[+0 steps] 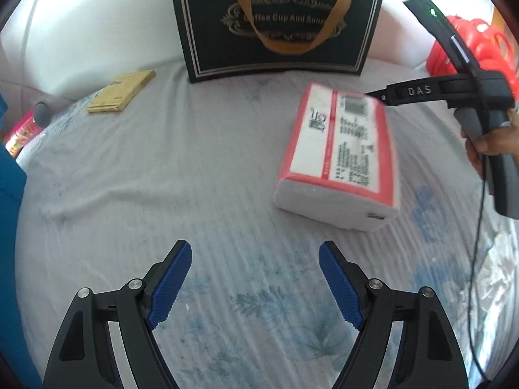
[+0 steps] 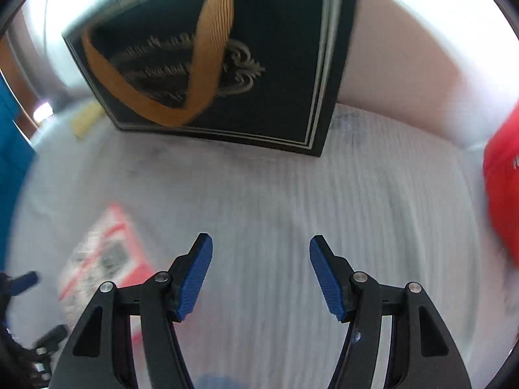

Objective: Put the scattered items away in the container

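Note:
A dark gift bag with orange ribbon handles stands at the back of the bed; it also shows in the right wrist view. A red and white tissue pack lies right of centre, and blurred in the right wrist view. A yellow flat packet lies at the back left. My left gripper is open and empty, near the front. My right gripper is open and empty above bare sheet; its body hovers beside the tissue pack's far right corner.
The bed sheet is pale grey with blue leaf prints. A red plastic bag sits at the back right, also in the right wrist view. A pink packet lies at the left edge. White pillows stand behind the gift bag.

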A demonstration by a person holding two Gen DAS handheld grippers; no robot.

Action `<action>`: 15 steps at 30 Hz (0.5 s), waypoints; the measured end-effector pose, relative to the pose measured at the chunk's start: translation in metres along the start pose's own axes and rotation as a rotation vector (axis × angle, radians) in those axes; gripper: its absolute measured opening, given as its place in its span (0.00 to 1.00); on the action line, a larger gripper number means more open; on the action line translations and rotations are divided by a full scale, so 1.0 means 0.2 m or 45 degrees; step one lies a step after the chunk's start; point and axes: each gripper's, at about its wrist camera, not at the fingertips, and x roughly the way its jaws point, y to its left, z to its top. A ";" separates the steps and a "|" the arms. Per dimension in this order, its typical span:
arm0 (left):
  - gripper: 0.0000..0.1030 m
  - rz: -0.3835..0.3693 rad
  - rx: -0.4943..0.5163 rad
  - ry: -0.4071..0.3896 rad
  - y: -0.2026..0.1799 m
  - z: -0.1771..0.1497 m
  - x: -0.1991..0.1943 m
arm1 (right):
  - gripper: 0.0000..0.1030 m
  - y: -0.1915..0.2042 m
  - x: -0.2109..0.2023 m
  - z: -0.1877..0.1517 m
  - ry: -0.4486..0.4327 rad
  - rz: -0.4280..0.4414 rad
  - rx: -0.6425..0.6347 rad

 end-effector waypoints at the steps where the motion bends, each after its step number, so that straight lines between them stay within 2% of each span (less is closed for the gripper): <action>1: 0.79 -0.004 0.008 -0.011 0.00 0.01 -0.01 | 0.60 0.03 0.00 -0.01 0.015 0.018 -0.042; 4: 0.79 0.051 0.038 -0.028 0.03 0.02 -0.01 | 0.59 0.12 -0.04 -0.08 0.046 0.087 -0.191; 5: 0.79 0.061 0.038 -0.027 0.05 0.03 0.00 | 0.59 0.13 -0.07 -0.12 0.051 0.078 -0.234; 7: 0.79 0.020 0.005 -0.013 0.12 0.02 0.00 | 0.59 0.13 -0.12 -0.20 0.060 0.131 -0.269; 9: 0.79 0.032 0.002 -0.020 0.15 0.02 0.00 | 0.59 0.10 -0.15 -0.25 0.057 0.207 -0.246; 11: 0.79 0.052 0.003 -0.037 0.17 0.02 -0.02 | 0.60 0.04 -0.19 -0.25 0.009 0.249 -0.120; 12: 0.79 0.048 -0.003 -0.049 0.17 0.02 -0.04 | 0.61 0.01 -0.20 -0.24 -0.019 0.282 -0.049; 13: 0.79 0.047 -0.009 -0.057 0.18 0.03 -0.04 | 0.68 -0.01 -0.22 -0.24 -0.047 0.321 0.020; 15: 0.79 0.061 -0.016 -0.057 0.18 0.05 -0.03 | 0.69 0.02 -0.19 -0.23 -0.039 0.303 0.016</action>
